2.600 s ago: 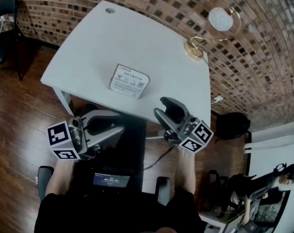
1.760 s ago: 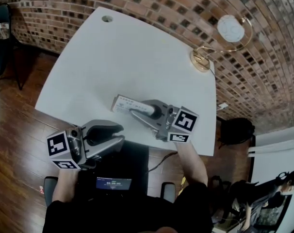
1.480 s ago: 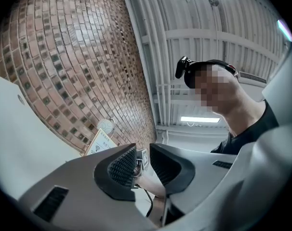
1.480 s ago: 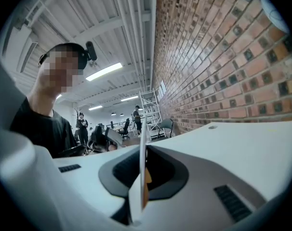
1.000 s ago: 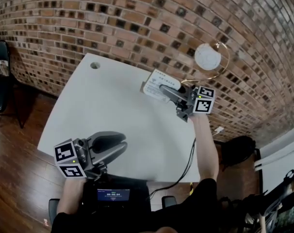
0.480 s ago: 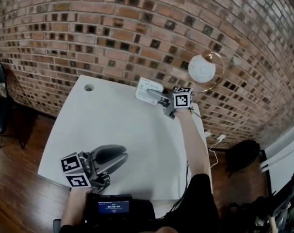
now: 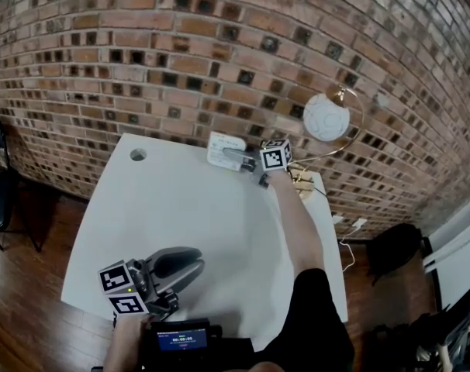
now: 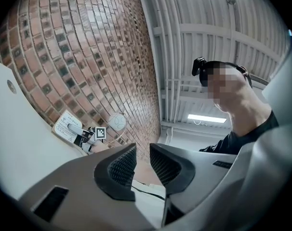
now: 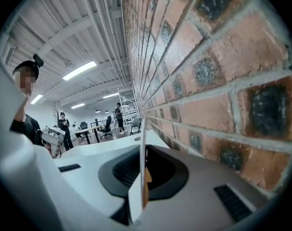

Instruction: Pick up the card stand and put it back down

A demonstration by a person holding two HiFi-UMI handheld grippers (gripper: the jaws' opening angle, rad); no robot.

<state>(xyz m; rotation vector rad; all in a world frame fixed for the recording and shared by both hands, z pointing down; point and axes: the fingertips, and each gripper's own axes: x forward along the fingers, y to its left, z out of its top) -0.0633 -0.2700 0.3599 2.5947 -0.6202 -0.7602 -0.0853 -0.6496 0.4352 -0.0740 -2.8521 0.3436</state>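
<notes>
The card stand [image 7: 222, 149], a white printed card, is held at the far edge of the white table [image 7: 181, 208], close to the brick wall. My right gripper [image 7: 235, 159] is shut on it. In the right gripper view the card stand [image 9: 142, 143] shows edge-on, pinched between the dark pads of my right gripper [image 9: 142, 177]. Whether its foot touches the table I cannot tell. My left gripper [image 7: 184, 263] hovers over the near left of the table, its jaws a narrow gap apart with nothing in them. The left gripper view shows my left gripper [image 8: 142, 163] and the distant card stand [image 8: 65, 127].
A lamp with a white globe [image 7: 326, 118] and a gold base [image 7: 302, 181] stands just right of the right gripper. A round cable hole [image 7: 138, 154] is at the table's far left. The brick wall [image 9: 208, 81] is very close beside the right gripper. A screen device [image 7: 181, 336] sits at the near edge.
The right gripper closed on the card stand near the table's front, lifted it and carried it across to the far edge by the wall. The left gripper stayed low at the near left.
</notes>
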